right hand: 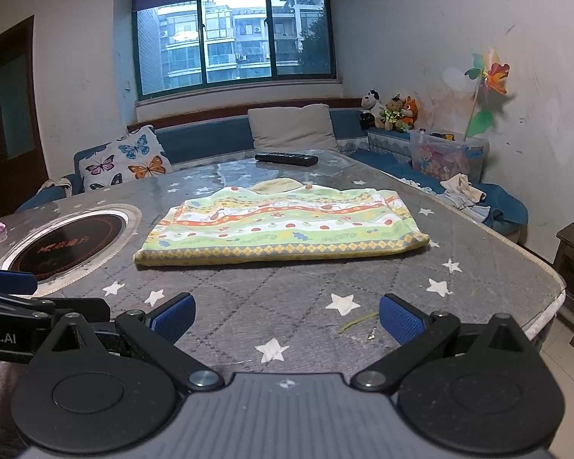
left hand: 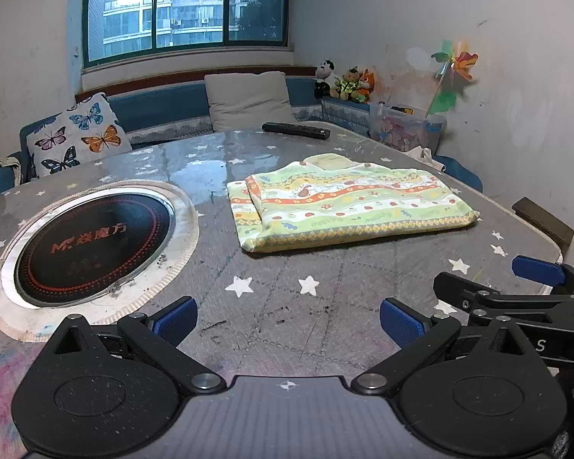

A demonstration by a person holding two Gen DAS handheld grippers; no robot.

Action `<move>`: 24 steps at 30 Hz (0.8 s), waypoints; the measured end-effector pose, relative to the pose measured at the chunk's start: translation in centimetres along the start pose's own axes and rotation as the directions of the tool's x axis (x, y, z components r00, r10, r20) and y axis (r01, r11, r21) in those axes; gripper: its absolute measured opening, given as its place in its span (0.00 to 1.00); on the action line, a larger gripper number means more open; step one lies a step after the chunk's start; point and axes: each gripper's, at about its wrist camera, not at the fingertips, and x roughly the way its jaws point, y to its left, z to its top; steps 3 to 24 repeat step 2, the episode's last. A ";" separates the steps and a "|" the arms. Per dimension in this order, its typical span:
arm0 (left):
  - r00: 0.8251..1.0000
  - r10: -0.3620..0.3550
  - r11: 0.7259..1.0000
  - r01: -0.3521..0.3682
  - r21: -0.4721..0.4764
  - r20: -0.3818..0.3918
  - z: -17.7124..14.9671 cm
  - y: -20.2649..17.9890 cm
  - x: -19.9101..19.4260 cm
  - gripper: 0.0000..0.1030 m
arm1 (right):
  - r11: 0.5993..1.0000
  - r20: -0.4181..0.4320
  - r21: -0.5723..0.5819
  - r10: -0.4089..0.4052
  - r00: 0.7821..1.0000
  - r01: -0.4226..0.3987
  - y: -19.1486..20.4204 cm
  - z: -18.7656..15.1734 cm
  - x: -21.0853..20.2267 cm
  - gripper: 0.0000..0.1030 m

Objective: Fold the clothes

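Spreading across both views, the grey star-printed counter (right hand: 287, 298) carries a round black cooktop (left hand: 92, 244) on its left and a folded green-and-yellow patterned garment (right hand: 283, 225) lying flat toward the middle. The left tool (left hand: 287, 319) and right tool (right hand: 287, 315) hover side by side above the near edge, both spread wide and empty, the garment well ahead of them, untouched
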 end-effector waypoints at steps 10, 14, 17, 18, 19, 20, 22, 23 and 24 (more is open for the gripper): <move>1.000 -0.001 1.000 0.001 0.001 0.002 0.0 0.0 -0.1 1.00 | 1.000 0.001 -0.002 0.002 1.000 -0.002 0.1 0.0 -0.1 1.00; 1.000 -0.001 1.000 0.001 0.001 0.002 0.0 0.0 -0.1 1.00 | 1.000 0.001 -0.002 0.002 1.000 -0.002 0.1 0.0 -0.1 1.00; 1.000 -0.001 1.000 0.001 0.001 0.002 0.0 0.0 -0.1 1.00 | 1.000 0.001 -0.002 0.002 1.000 -0.002 0.1 0.0 -0.1 1.00; 1.000 -0.001 1.000 0.001 0.001 0.002 0.0 0.0 -0.1 1.00 | 1.000 0.001 -0.002 0.002 1.000 -0.002 0.1 0.0 -0.1 1.00; 1.000 -0.001 1.000 0.001 0.001 0.002 0.0 0.0 -0.1 1.00 | 1.000 0.001 -0.002 0.002 1.000 -0.002 0.1 0.0 -0.1 1.00; 1.000 -0.001 1.000 0.001 0.001 0.002 0.0 0.0 -0.1 1.00 | 1.000 0.001 -0.002 0.002 1.000 -0.002 0.1 0.0 -0.1 1.00; 1.000 -0.001 1.000 0.001 0.001 0.002 0.0 0.0 -0.1 1.00 | 1.000 0.001 -0.002 0.002 1.000 -0.002 0.1 0.0 -0.1 1.00; 1.000 -0.001 1.000 0.001 0.001 0.002 0.0 0.0 -0.1 1.00 | 1.000 0.001 -0.002 0.002 1.000 -0.002 0.1 0.0 -0.1 1.00; 1.000 -0.001 1.000 0.001 0.001 0.002 0.0 0.0 -0.1 1.00 | 1.000 0.001 -0.002 0.002 1.000 -0.002 0.1 0.0 -0.1 1.00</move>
